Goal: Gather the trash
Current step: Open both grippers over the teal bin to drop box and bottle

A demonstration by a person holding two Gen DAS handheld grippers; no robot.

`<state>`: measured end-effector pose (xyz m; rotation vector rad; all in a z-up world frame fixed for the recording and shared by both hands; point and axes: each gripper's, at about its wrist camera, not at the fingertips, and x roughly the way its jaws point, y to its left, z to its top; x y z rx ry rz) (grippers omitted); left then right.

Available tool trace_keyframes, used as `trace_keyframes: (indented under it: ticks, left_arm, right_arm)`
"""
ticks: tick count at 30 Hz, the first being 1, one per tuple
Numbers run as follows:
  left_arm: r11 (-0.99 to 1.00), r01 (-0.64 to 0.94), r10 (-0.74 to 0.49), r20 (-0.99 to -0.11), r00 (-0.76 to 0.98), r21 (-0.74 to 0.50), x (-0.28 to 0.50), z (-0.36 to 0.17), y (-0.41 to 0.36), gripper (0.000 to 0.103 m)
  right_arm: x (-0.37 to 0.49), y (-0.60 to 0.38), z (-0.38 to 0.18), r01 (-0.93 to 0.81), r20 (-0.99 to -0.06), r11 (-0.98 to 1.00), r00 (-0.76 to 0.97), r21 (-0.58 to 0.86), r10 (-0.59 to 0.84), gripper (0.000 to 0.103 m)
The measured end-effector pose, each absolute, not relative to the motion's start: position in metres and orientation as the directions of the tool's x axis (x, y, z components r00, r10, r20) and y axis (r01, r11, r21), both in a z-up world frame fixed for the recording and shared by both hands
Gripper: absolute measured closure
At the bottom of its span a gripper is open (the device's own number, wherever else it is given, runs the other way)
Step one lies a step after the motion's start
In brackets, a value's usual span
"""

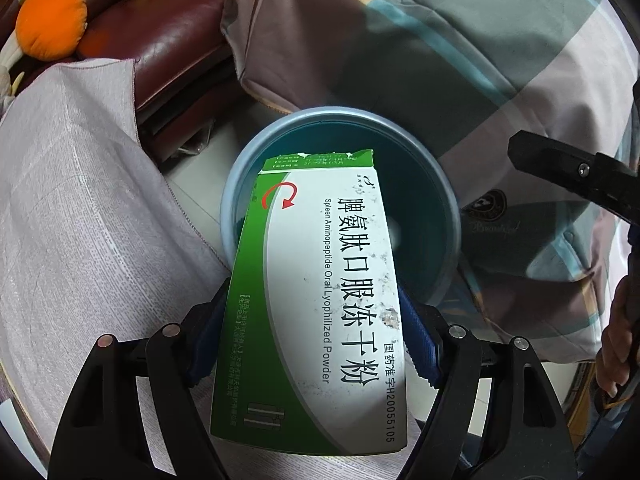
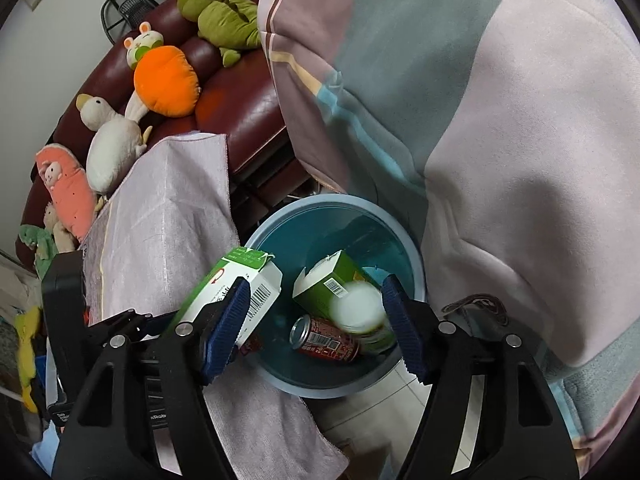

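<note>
Left tool (image 1: 312, 340) clamps the medicine box (image 1: 316, 280), long axis pointing forward over the bin (image 1: 448, 216); right tool (image 2: 316, 328) gapes empty.

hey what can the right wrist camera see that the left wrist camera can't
Only the right wrist view shows the bin's contents: a red can, a green carton and a blurred white-topped item. It also shows the open, empty right gripper, the white goose plush and pink plush.

Only the left wrist view shows the box's printed front, reading Spleen Aminopeptide Oral Lyophilized Powder.

Both show the blue bin, the medicine box clamped in the left gripper, and the orange plush.
</note>
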<state>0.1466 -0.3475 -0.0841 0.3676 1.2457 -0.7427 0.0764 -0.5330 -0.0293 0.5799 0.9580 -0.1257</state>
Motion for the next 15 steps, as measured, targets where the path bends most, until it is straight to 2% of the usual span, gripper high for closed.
trace_keyframes:
  ticks: [12,15]
  left_arm:
    - [0.716,0.687,-0.295,-0.945,0.14,-0.122,0.1444,-0.0911,-0.3569,0.024]
    - [0.729,0.676,-0.292,-0.942,0.164,-0.109,0.1446,-0.088,-0.3537,0.017]
  right_arm:
    - [0.0733,-0.5314,-0.0232,0.362,-0.813,0.86,0.574,0.359,0.097,0.03]
    - [0.0756,-0.53,-0.0234,0.361,-0.817,0.864,0.568,0.352,0.096,0.029]
